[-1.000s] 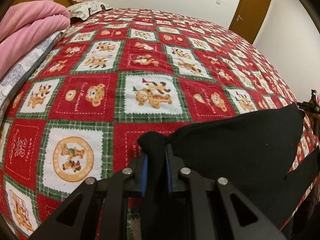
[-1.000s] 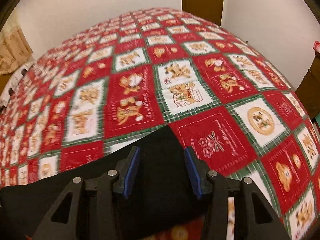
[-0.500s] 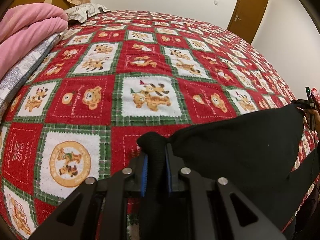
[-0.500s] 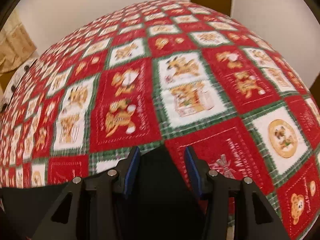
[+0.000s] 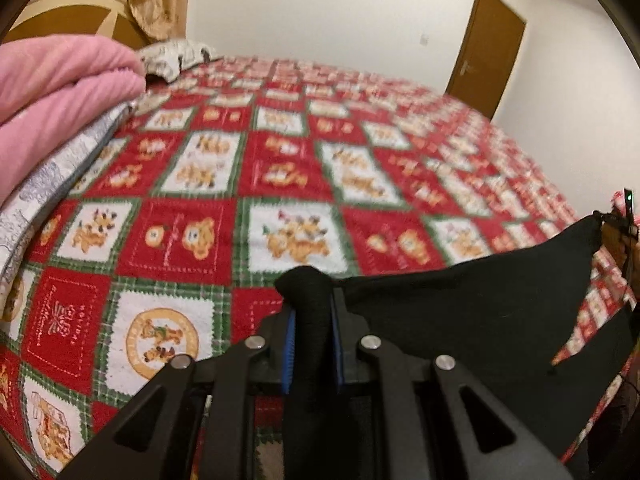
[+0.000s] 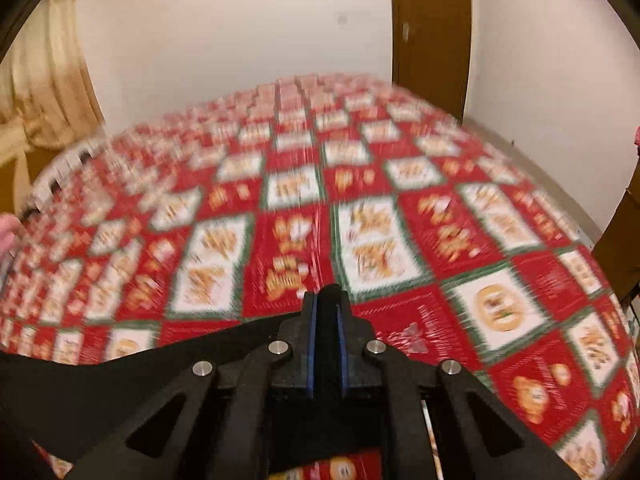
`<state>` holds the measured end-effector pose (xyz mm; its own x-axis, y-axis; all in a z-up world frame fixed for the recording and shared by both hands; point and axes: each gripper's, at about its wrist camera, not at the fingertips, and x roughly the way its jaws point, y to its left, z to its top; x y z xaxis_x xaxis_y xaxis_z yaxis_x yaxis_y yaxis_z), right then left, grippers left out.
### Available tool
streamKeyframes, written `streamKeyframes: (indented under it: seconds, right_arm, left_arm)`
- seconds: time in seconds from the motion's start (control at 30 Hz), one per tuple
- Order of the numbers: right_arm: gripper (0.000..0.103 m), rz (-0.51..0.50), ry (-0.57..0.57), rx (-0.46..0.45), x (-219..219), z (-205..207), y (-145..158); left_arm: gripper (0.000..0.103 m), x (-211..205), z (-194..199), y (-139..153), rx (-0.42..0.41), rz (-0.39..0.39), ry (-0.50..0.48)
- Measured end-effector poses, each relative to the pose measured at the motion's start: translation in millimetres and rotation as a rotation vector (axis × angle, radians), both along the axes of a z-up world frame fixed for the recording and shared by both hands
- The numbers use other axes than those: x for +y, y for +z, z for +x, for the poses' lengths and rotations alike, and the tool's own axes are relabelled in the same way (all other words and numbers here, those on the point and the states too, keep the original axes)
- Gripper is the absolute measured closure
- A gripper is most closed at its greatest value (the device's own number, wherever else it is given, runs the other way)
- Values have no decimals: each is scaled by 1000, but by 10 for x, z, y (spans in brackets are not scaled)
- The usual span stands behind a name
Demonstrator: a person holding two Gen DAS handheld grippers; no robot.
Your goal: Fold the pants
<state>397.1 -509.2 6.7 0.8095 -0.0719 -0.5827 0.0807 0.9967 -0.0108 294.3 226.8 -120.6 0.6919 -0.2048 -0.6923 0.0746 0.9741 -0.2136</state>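
A home bedroom: a wide bed (image 5: 280,184) under a red, green and white teddy-bear quilt (image 6: 360,240), folded pink blankets (image 5: 60,92) and a pillow (image 5: 176,56) at its head, plain white walls (image 5: 320,8), a brown wooden door (image 5: 486,64), beige curtains (image 6: 44,92).

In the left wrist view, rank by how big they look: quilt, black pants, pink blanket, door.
1. quilt, fills most of the frame
2. black pants, though nearness to the camera inflates them
3. pink blanket, cut off at the left edge
4. door, far away, so it only looks smallest
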Motion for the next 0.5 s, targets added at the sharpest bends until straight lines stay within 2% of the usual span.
streamKeyframes:
  seconds: [0.17, 0.23, 0.27, 0.37, 0.5]
  right_arm:
    - [95, 35, 57, -181, -16, -878, 439]
    - [95, 48, 64, -226, -56, -1202, 502]
    - [95, 54, 66, -247, -87, -1382, 521]
    - [95, 87, 67, -289, -210, -1891, 503]
    - [95, 137, 61, -290, -380, -2457, 324]
  left_arm:
    - [87, 18, -273, 229, -108, -56, -25]
    - [87, 29, -406, 304, -156, -84, -35]
    - [87, 36, -516, 352, -193, -106, -45]
    - [87, 44, -748, 395, -236, -145, -70]
    - [87, 52, -1047, 351, -270, -181, -98]
